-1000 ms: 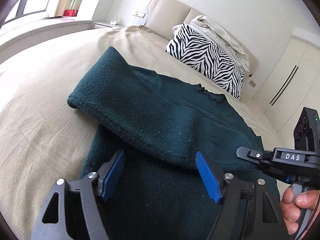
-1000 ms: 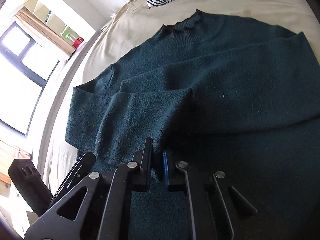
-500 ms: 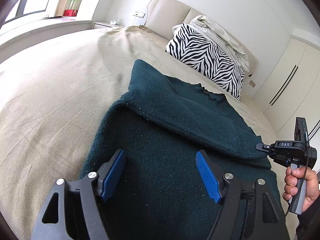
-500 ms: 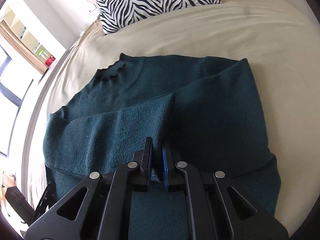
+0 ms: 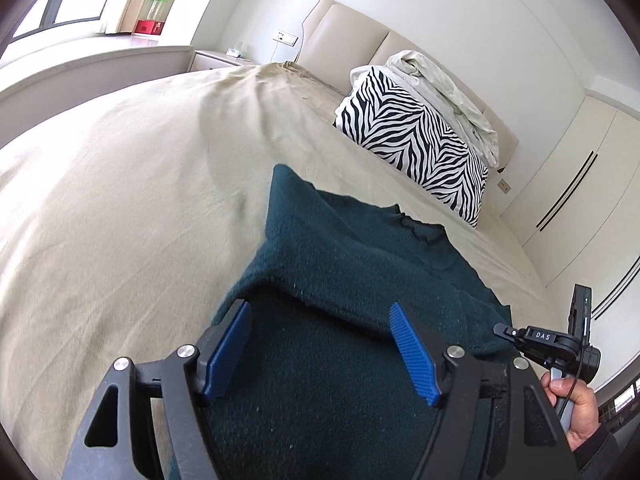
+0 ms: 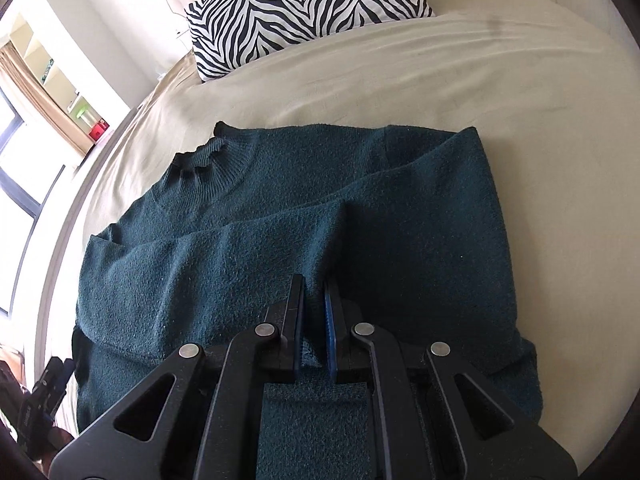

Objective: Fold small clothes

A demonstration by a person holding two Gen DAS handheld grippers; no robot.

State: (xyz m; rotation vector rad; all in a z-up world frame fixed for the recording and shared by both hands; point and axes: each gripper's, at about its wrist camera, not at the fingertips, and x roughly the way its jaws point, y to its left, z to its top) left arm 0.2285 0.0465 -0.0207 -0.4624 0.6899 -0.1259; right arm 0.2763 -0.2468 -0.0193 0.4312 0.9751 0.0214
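A dark green knit sweater (image 5: 360, 272) lies flat on the beige bed (image 5: 120, 208), collar toward the pillows. One sleeve (image 6: 192, 276) is folded across the body. My right gripper (image 6: 313, 285) is shut on that sleeve's cuff end, over the sweater's middle. In the left wrist view the right gripper (image 5: 516, 334) sits at the sweater's right edge, held by a hand (image 5: 580, 408). My left gripper (image 5: 318, 310) hovers over the sweater's lower left part. Its jaws are closing, with fabric lying below them and the blue pads (image 5: 412, 354) pressing on nothing. The left gripper (image 6: 46, 392) shows at the right wrist view's bottom left.
A zebra-striped pillow (image 5: 416, 152) and bundled white bedding (image 5: 444, 92) lean on the headboard (image 5: 352, 36). White wardrobe doors (image 5: 568, 192) stand to the right. A window ledge (image 5: 80, 64) and nightstand (image 5: 212, 58) are on the left. Bare sheet (image 6: 460, 72) surrounds the sweater.
The right gripper has carried the sleeve across the sweater's body, from under the left gripper to the far side. The left gripper has risen a little.
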